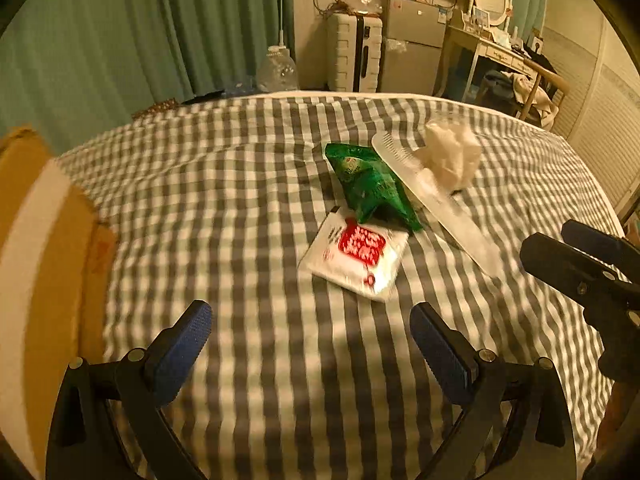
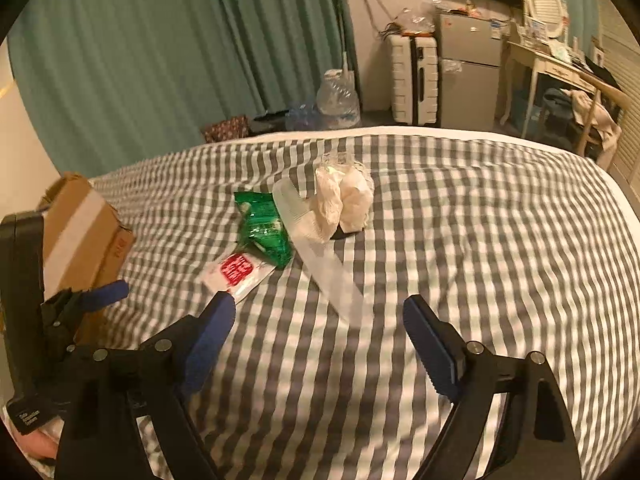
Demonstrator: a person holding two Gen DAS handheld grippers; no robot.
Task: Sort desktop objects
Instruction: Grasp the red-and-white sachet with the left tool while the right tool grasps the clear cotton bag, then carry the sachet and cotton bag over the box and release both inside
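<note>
Both tools spread, empty: left tool, right tool. Ahead of left tool on the gingham bed: flat white-red sachet, crinkly green foil packet, clear plastic comb, crumpled white tissue. Cardboard box to its left.

Left gripper jaws wide apart, empty. Right gripper likewise, at left's 3 o'clock.
</note>
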